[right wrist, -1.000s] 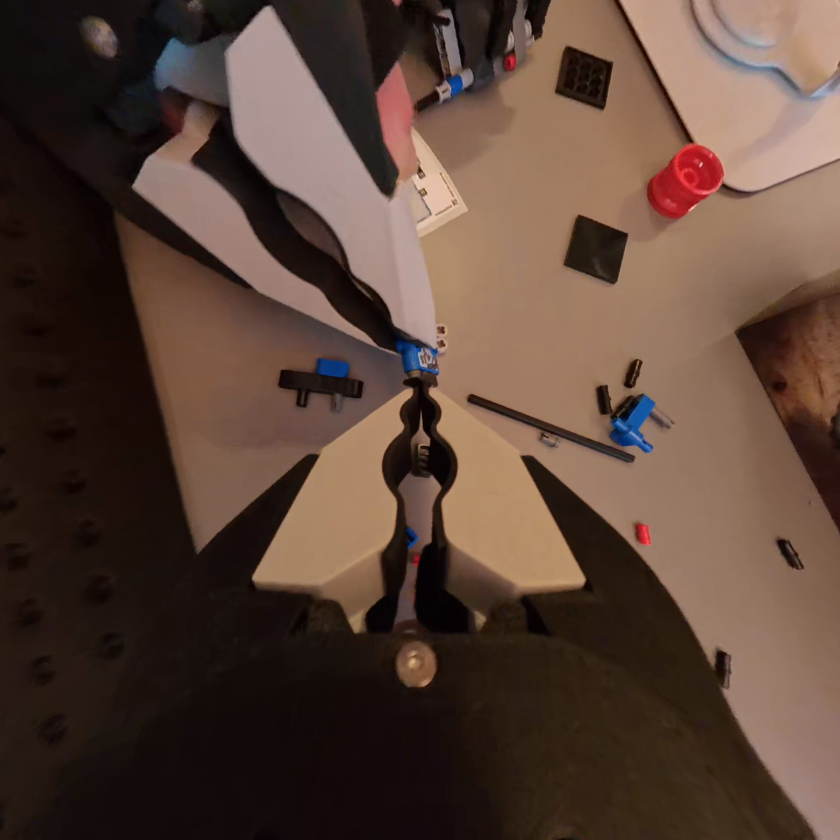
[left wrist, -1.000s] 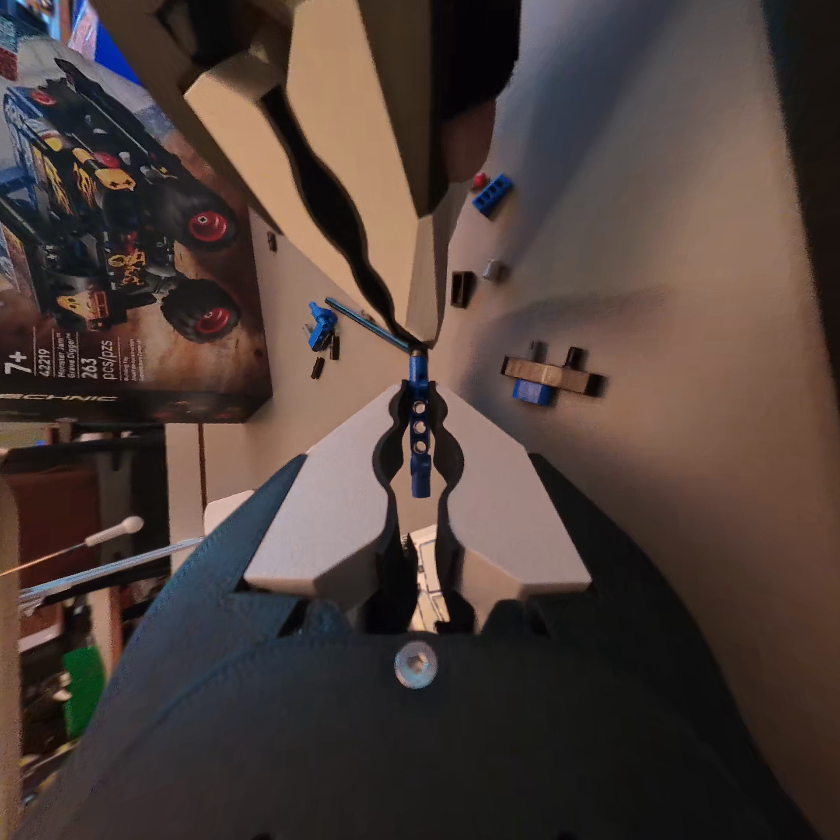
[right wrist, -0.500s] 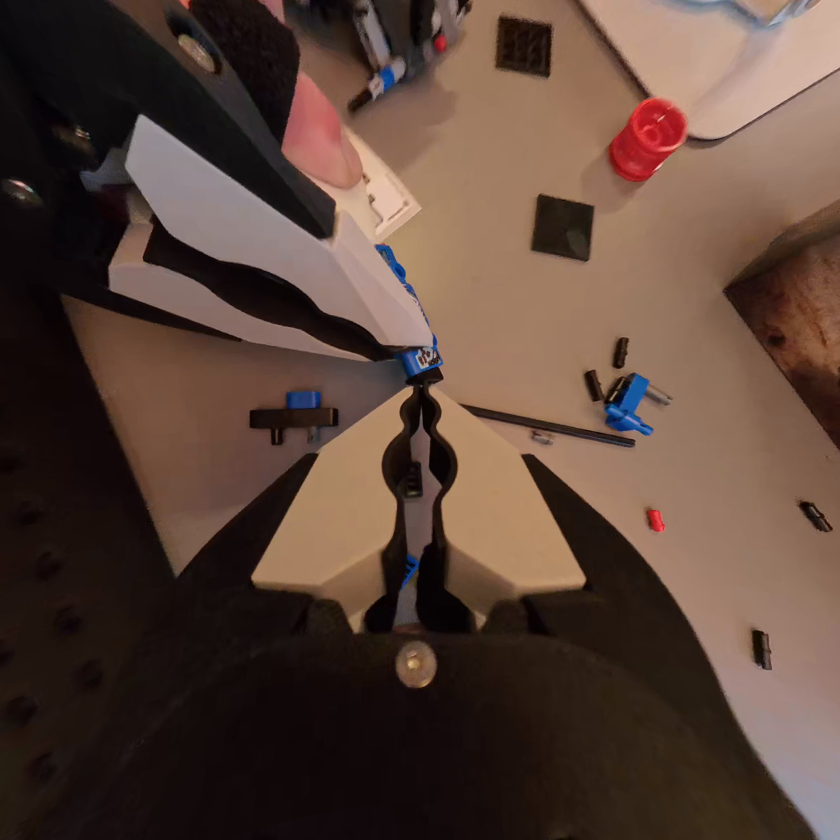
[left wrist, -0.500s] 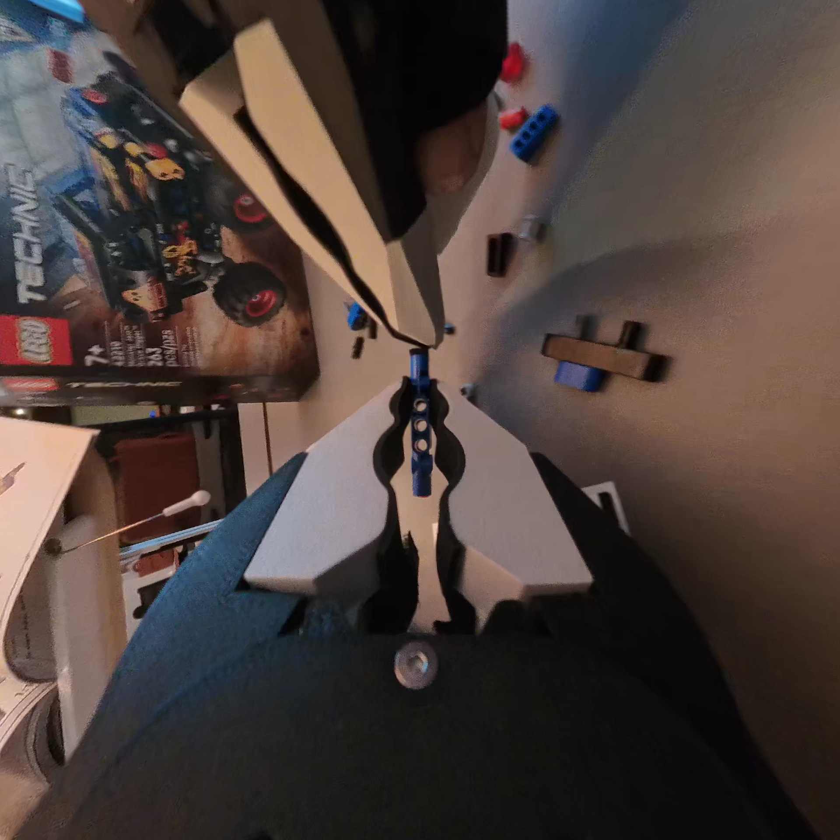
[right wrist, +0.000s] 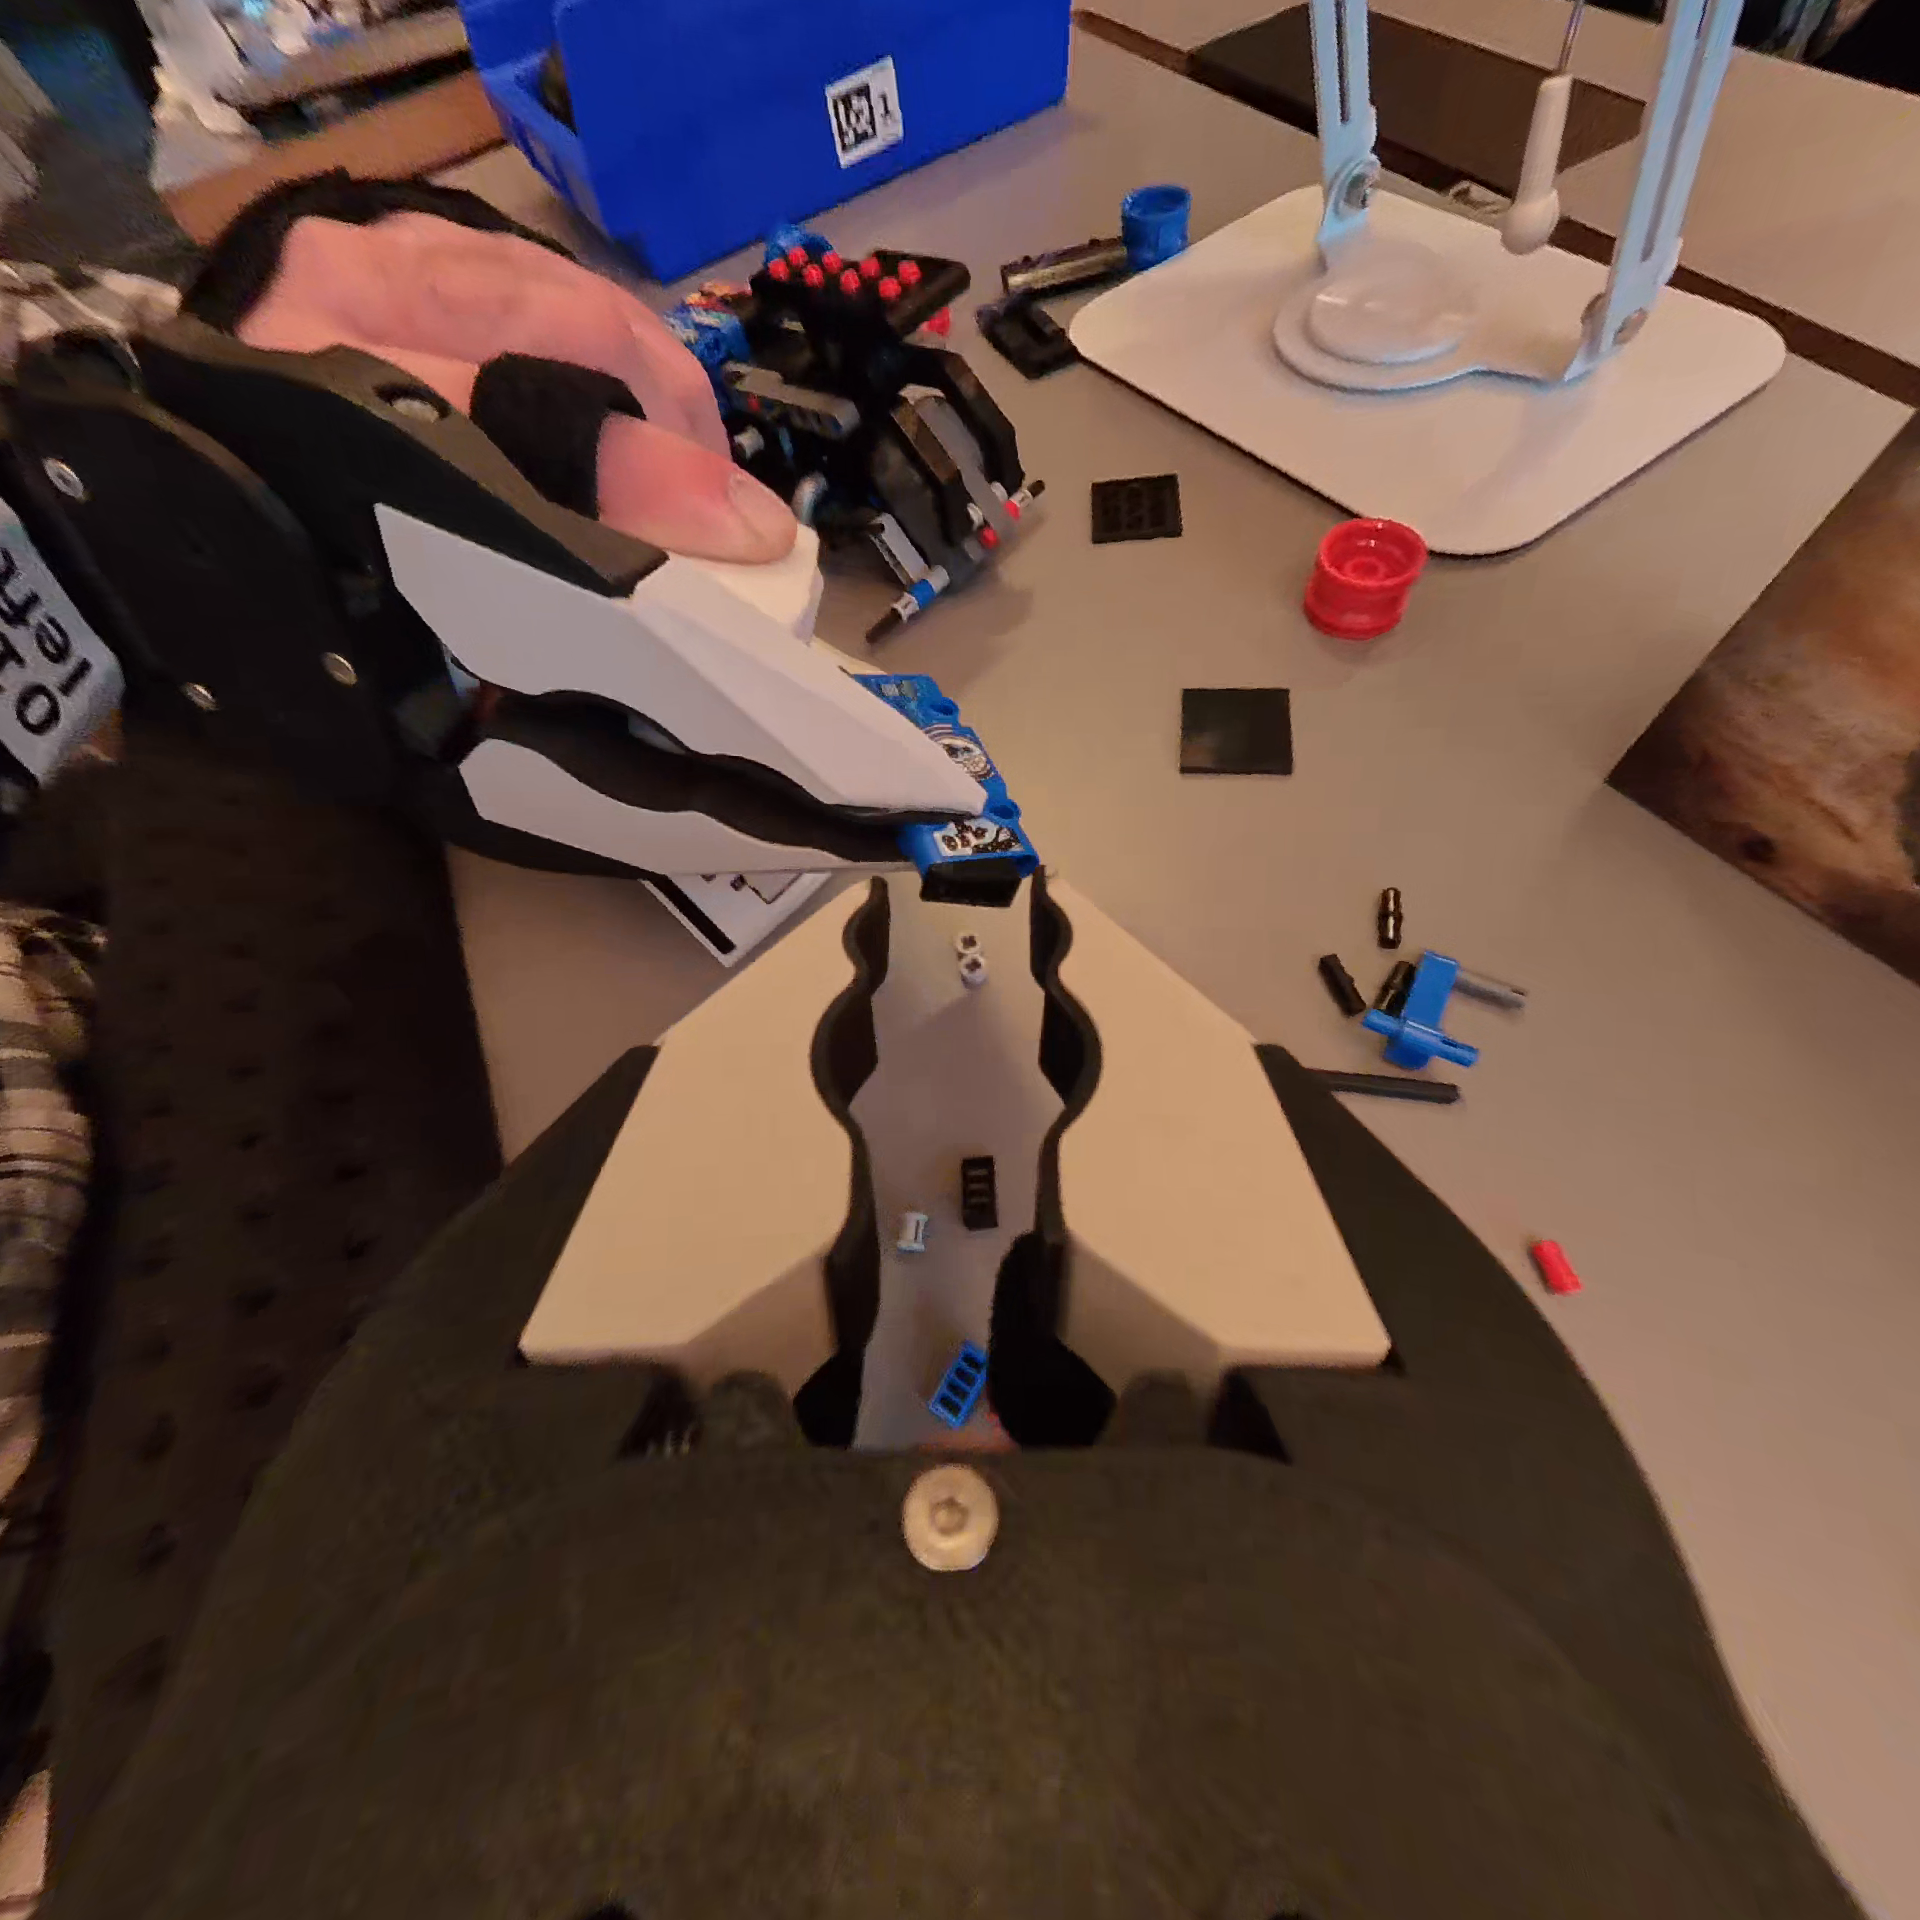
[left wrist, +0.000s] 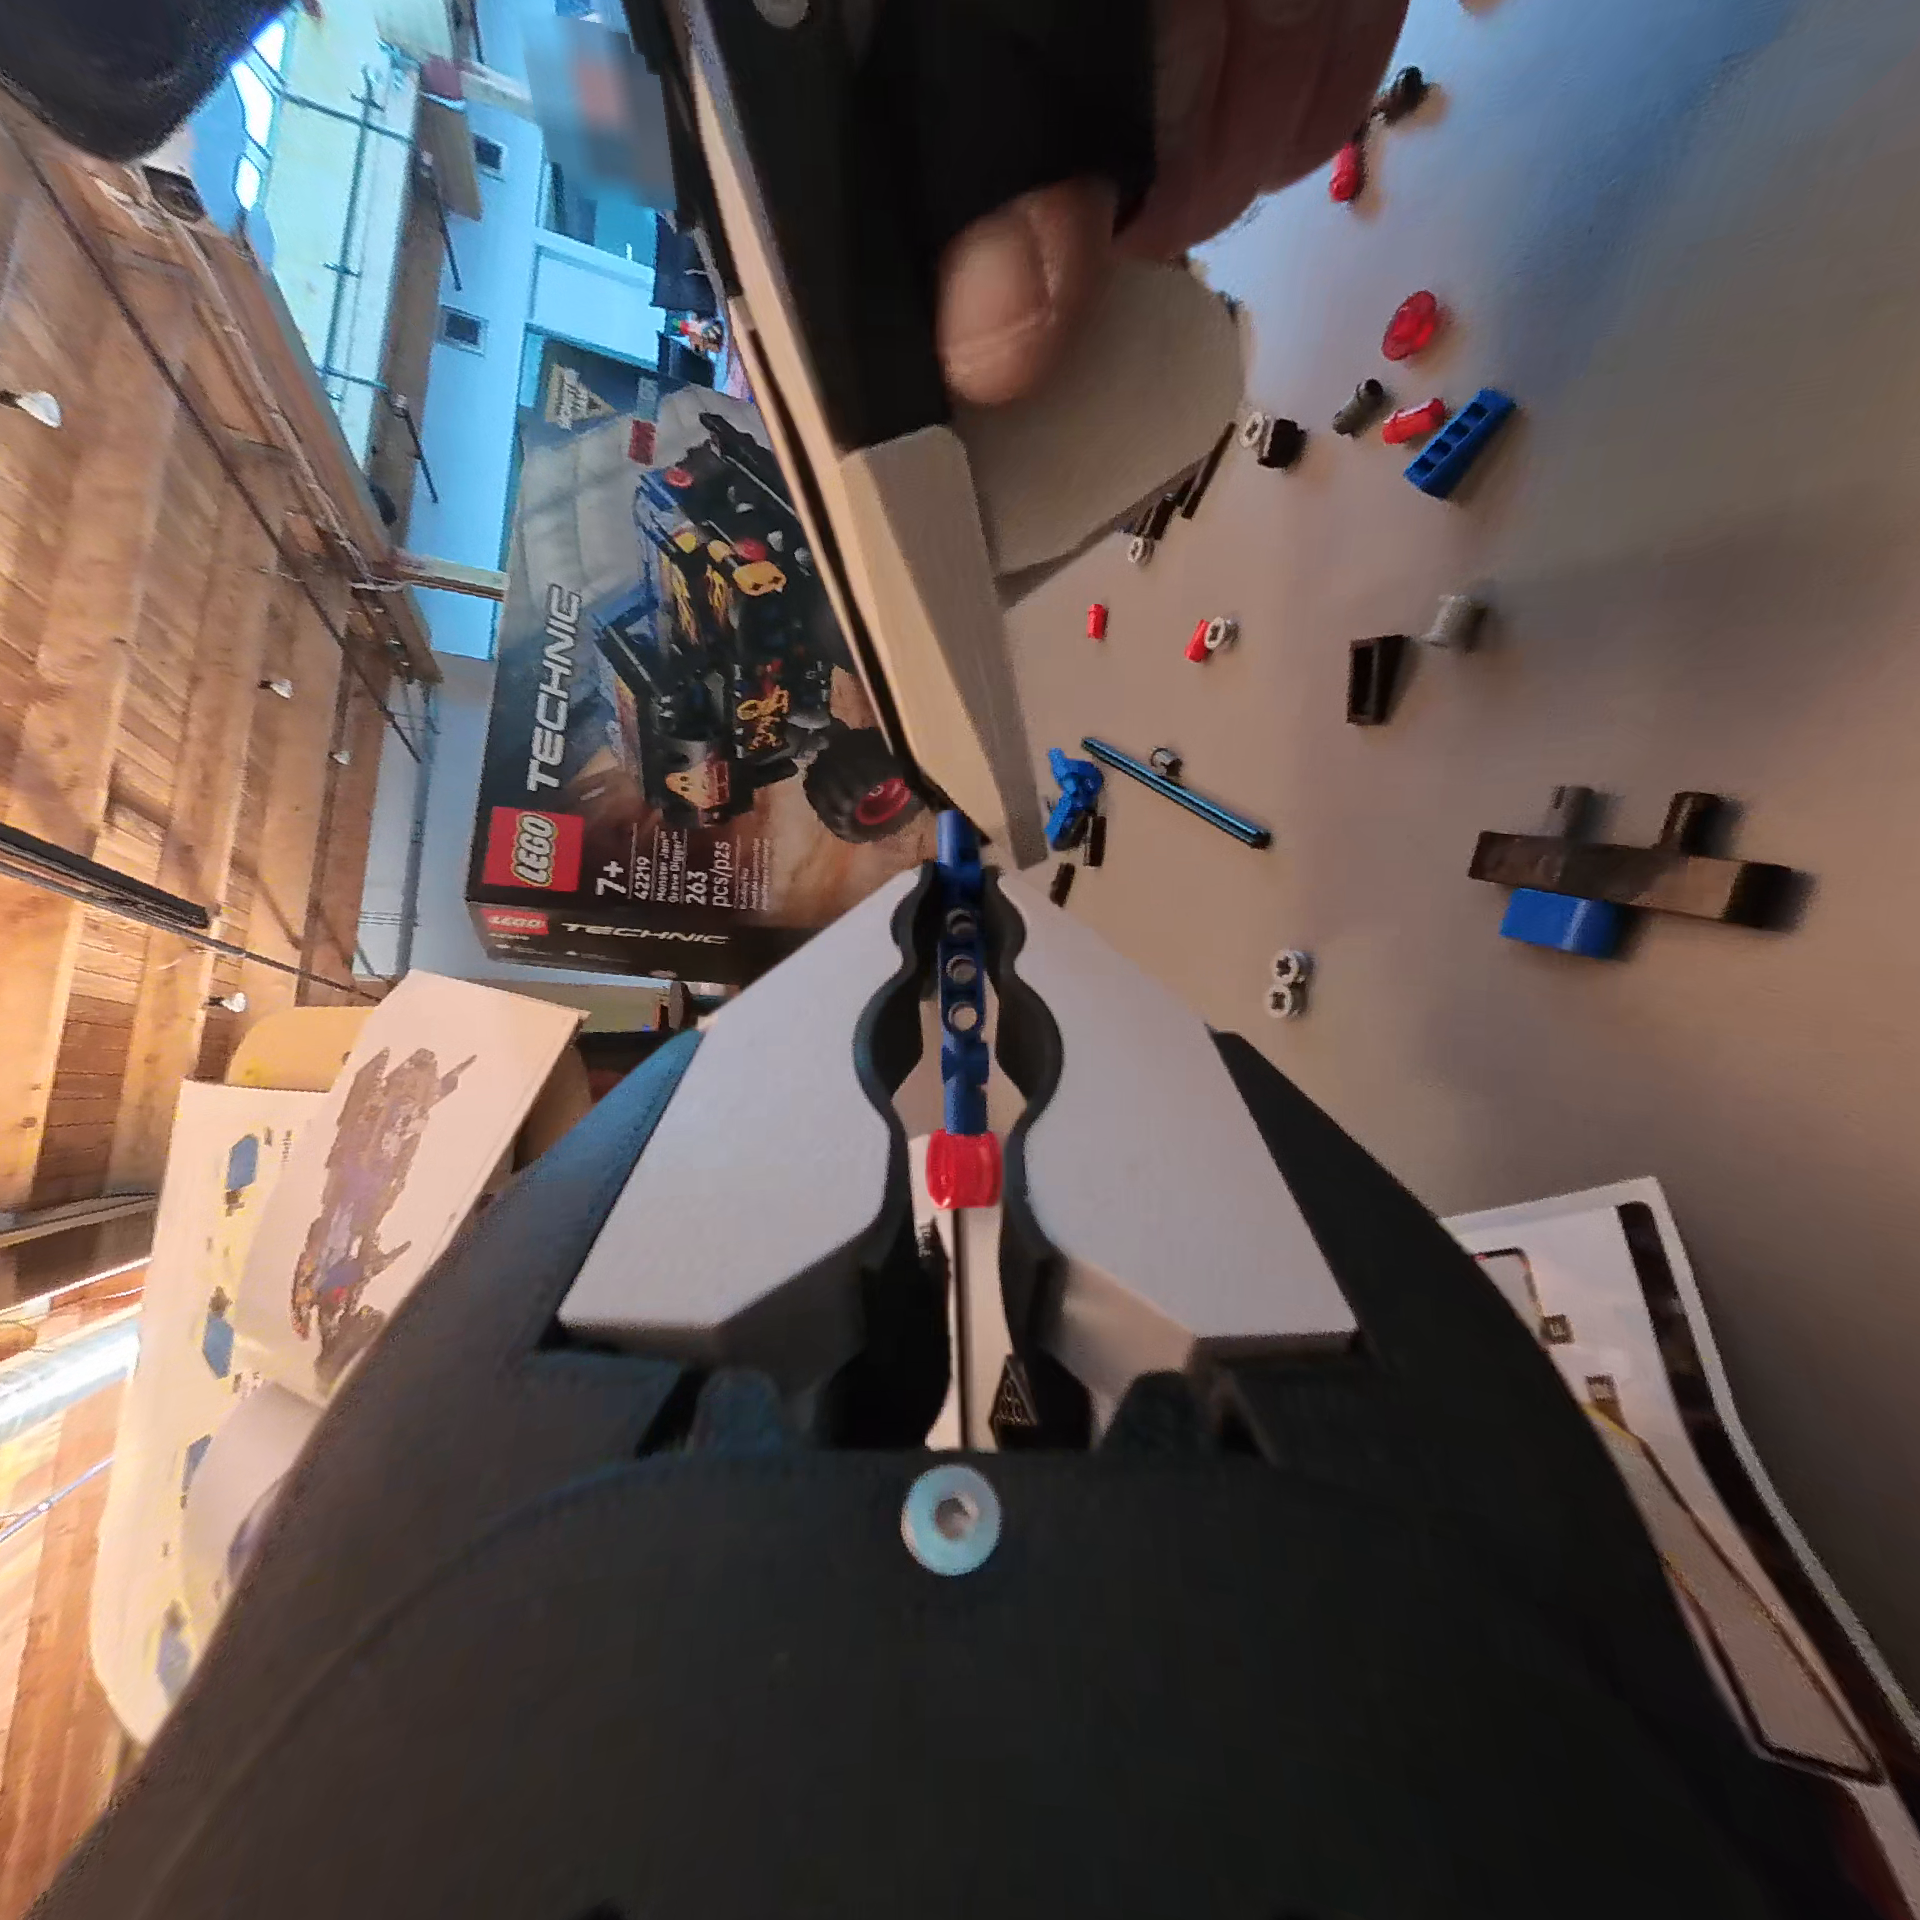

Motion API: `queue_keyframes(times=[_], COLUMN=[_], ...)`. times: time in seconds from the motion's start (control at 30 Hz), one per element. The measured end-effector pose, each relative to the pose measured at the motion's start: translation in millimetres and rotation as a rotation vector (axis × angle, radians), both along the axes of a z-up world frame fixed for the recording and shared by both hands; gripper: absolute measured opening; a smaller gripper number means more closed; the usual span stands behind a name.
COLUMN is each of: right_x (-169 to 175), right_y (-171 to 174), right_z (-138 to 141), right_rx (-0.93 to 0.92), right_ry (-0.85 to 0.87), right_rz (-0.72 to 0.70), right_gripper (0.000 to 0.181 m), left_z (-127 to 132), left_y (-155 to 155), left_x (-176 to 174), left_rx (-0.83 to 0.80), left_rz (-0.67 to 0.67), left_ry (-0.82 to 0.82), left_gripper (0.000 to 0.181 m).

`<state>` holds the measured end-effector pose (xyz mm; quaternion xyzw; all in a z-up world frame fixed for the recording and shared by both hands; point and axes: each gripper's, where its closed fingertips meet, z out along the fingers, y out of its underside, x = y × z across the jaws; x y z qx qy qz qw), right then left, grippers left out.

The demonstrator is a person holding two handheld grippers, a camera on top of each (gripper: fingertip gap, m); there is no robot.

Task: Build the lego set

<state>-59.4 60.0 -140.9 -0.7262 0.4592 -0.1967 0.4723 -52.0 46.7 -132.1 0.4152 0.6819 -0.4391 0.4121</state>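
Note:
My left gripper (left wrist: 961, 883) is shut on a thin blue piece (left wrist: 961, 977) with holes that sticks out past its tips; something red (left wrist: 961, 1169) shows at the piece's near end. In the right wrist view the left gripper (right wrist: 935, 831) comes in from the left, held by a hand, with the printed blue piece (right wrist: 971, 836). A small black piece (right wrist: 971, 885) sits on the blue piece's end. My right gripper (right wrist: 956, 899) is open, its tips on either side of that black piece. One of its fingers (left wrist: 935, 623) shows in the left wrist view.
On the grey table (right wrist: 1195, 883) stand a partly built black model (right wrist: 883, 416), a blue bin (right wrist: 769, 104), a red wheel (right wrist: 1361, 577), a white stand base (right wrist: 1455, 416), black square plates (right wrist: 1236, 730) and loose small parts. The set box (left wrist: 644, 727) and instruction sheets (left wrist: 343, 1143) lie at the table's edge.
My right gripper has opened; it was shut on the black piece at the blue piece's end. The black piece stays on the blue piece. Both grippers have tilted, so more of the room shows.

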Motion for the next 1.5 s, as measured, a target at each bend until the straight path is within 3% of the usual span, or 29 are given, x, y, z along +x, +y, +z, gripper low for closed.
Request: queue_keyframes(times=[0.13, 0.5, 0.97, 1.5], right_x=[2, 10, 12, 8], right_y=[-1, 1, -17, -12], right_z=[10, 30, 49, 63], right_rx=[0.034, 0.037, 0.022, -0.011], right_ry=[-0.048, -0.155, -0.309, -0.440], right_rz=[-0.008, -0.029, -0.086, -0.058], right_gripper=[0.015, 0.015, 0.015, 0.015], left_z=[10, 31, 46, 57], left_y=[0, 2, 11, 17], left_x=[0, 7, 24, 19], left_rx=[-0.042, -0.127, -0.197, -0.191], left_rz=[-0.010, -0.006, 0.006, -0.089], left_ry=[-0.014, 0.008, 0.331, 0.693], left_gripper=[0.005, 0.006, 0.022, 0.028])
